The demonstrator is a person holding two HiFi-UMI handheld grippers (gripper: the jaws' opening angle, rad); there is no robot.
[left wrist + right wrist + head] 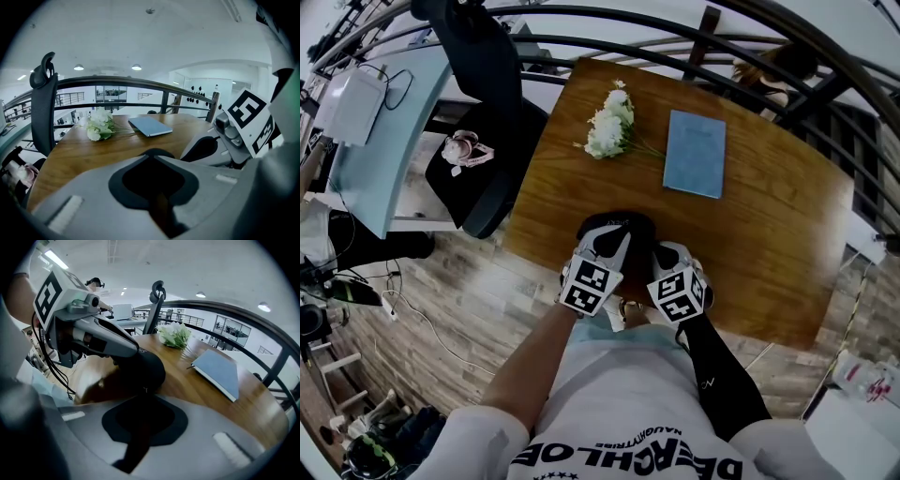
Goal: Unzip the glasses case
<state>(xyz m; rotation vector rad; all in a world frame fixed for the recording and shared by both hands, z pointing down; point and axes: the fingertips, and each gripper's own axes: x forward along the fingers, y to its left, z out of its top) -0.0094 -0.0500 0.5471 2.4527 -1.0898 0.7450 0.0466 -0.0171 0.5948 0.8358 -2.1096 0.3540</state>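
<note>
Wooden table [769,234] beside a black railing [675,17]; both hand-held grippers [151,155] [141,391] closed at the glasses case [619,223].

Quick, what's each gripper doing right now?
Left gripper: closed, tips at the glasses case.
Right gripper: closed at the case's edge; grip unclear.

White flowers [610,122], blue notebook [695,153], wooden table [769,234], black chair [483,112]
</note>
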